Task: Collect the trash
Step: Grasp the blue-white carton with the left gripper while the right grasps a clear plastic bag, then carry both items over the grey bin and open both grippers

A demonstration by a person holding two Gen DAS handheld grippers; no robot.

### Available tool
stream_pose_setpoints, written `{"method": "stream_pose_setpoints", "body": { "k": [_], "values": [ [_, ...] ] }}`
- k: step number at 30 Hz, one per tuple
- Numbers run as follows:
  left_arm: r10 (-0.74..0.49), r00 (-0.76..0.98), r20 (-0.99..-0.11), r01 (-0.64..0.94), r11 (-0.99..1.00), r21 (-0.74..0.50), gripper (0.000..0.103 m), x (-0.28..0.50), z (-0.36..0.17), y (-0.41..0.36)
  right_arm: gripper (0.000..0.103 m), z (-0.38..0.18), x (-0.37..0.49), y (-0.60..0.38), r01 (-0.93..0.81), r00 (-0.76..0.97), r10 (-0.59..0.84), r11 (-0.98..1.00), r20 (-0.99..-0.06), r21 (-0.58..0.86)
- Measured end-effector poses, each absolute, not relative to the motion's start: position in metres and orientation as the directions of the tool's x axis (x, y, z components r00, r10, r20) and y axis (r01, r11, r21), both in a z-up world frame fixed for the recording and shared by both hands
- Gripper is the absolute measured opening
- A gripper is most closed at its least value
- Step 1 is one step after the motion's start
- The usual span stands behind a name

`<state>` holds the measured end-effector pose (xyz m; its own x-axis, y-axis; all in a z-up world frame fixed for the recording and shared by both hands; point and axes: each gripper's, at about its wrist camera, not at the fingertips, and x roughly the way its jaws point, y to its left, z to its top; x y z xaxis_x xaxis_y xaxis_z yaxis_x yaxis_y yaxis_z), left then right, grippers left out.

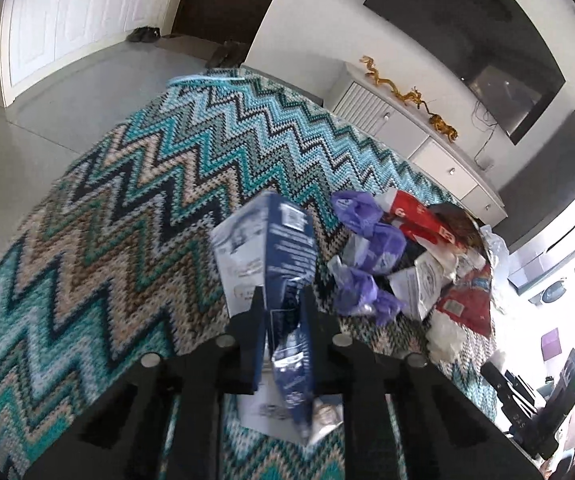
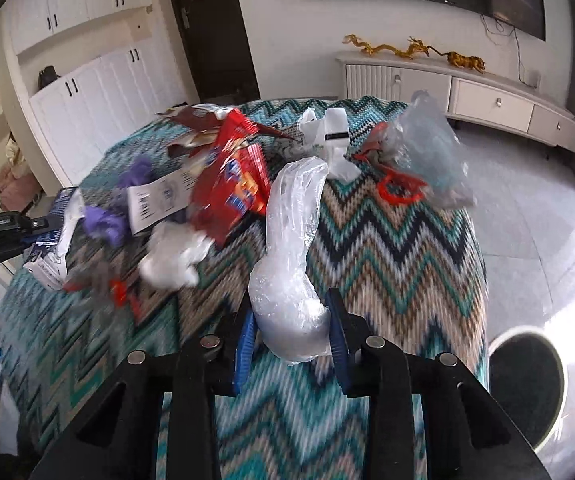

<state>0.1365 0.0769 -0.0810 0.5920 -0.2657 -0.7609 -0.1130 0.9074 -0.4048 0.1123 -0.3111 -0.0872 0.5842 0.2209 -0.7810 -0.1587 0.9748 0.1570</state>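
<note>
My left gripper (image 1: 282,300) is shut on a blue and white paper package (image 1: 271,248) and holds it above the zigzag cloth (image 1: 127,208). To its right lies a trash pile: purple bags (image 1: 371,248), a red wrapper (image 1: 419,220), white paper (image 1: 423,284). My right gripper (image 2: 290,312) is shut on a crumpled clear plastic bag (image 2: 291,248) above the cloth (image 2: 387,264). In the right wrist view the pile holds a red snack bag (image 2: 231,184), white crumpled plastic (image 2: 171,260), purple bags (image 2: 107,220) and the blue package (image 2: 53,240) at far left.
A clear bag with red handles (image 2: 419,160) and white paper (image 2: 333,140) lie at the cloth's far side. A round bin (image 2: 523,376) stands on the floor at lower right. A white TV cabinet (image 2: 467,92) stands by the wall.
</note>
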Motion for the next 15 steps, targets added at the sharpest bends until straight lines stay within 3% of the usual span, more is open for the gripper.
{"method": "stream_pose_setpoints", "body": {
  "k": [15],
  "values": [
    [-0.306, 0.668, -0.678, 0.045, 0.927, -0.373, 0.013, 0.092, -0.008, 0.038, 0.033, -0.055, 0.037, -0.340, -0.152, 0.659, 0.294, 0.954, -0.693, 0.260]
  ]
}}
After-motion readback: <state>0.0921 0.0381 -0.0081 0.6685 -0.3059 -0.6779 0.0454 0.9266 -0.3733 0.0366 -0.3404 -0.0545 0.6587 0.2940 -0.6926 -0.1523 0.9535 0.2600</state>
